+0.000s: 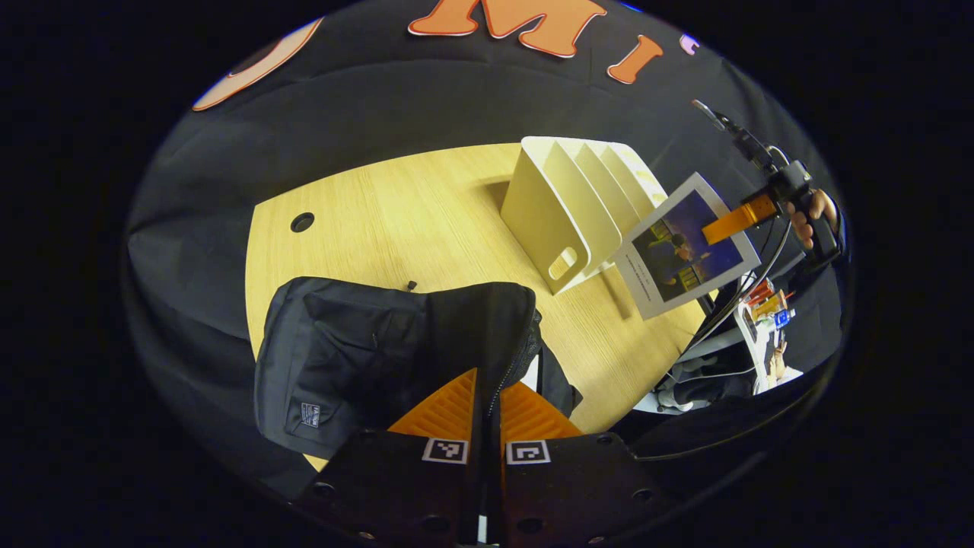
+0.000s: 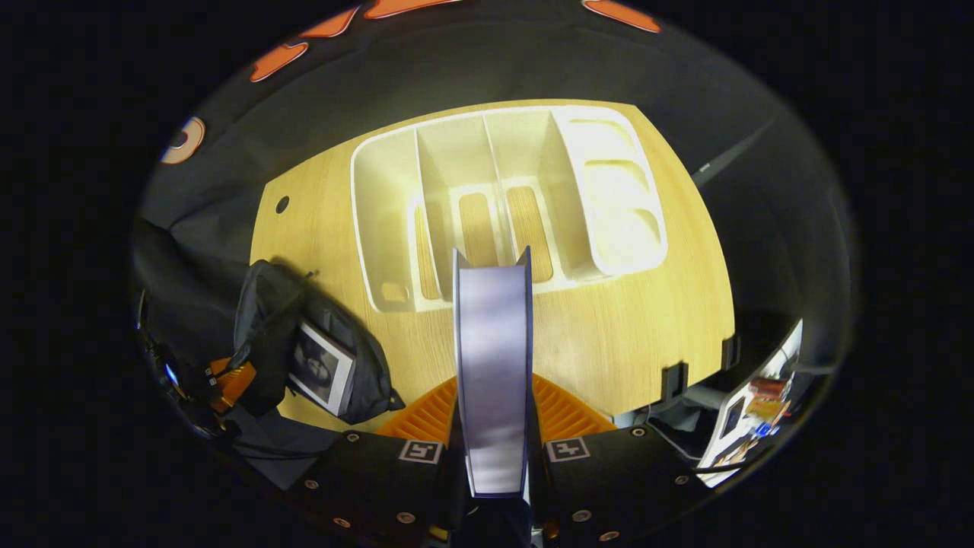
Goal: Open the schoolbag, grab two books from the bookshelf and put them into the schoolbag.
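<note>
Left gripper view, right claw [image 1: 732,222] raised, clamping book [image 1: 685,255], above table [image 1: 426,221].

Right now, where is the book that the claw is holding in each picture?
Left gripper view: the book hangs at the right, cover facing us, pinched by the right claw, beside the white bookshelf.
Right gripper view: the same book stands edge-on in the bottom middle, between that claw's own fingers.
Shared landmark: the white bookshelf on the wooden table.
</note>
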`<state>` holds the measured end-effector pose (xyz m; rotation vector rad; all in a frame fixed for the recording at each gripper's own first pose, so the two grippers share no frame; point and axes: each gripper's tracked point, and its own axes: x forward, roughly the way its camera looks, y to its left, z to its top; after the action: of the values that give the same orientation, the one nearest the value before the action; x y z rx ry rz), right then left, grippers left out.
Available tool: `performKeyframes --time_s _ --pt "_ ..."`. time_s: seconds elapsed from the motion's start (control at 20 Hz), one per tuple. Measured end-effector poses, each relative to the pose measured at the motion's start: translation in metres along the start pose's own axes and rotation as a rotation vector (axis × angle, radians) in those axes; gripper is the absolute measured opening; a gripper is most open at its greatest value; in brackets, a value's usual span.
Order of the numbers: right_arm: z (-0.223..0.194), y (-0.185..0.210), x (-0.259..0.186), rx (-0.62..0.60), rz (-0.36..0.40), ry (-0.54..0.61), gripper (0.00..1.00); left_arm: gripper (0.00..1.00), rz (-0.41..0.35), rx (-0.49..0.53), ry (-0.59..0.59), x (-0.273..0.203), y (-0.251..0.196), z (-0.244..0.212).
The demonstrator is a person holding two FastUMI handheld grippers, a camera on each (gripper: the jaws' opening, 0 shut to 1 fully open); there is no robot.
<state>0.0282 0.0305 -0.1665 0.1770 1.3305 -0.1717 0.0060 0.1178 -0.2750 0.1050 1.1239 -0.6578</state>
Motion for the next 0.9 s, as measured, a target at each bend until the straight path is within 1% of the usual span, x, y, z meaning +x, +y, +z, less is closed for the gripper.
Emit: performKeyframes --time_s 0.15,0.3,0.45,0.55,0.75,0.9 --pt "-0.026 0.007 -0.008 0.039 0.033 -0.002 0.34 0.05 -0.016 0.031 0.004 -0.001 -0.001 -0.001" --pt "-0.047 0.019 -0.015 0.082 0.085 -0.012 0.34 0.04 -0.025 0.060 0.005 -0.003 0.002 0.001" --pt "-0.063 0.033 -0.025 0.135 0.158 -0.040 0.34 0.04 -0.034 0.082 0.011 -0.005 0.003 0.000" --pt "-0.074 0.039 -0.031 0.169 0.207 -0.062 0.33 0.05 -0.040 0.098 0.013 -0.008 0.007 0.011" --pt "-0.087 0.057 -0.046 0.250 0.341 -0.108 0.33 0.05 -0.047 0.144 0.013 -0.010 0.009 0.011" --pt "-0.094 0.069 -0.047 0.286 0.405 -0.140 0.33 0.05 -0.047 0.156 0.012 -0.014 0.011 0.015"
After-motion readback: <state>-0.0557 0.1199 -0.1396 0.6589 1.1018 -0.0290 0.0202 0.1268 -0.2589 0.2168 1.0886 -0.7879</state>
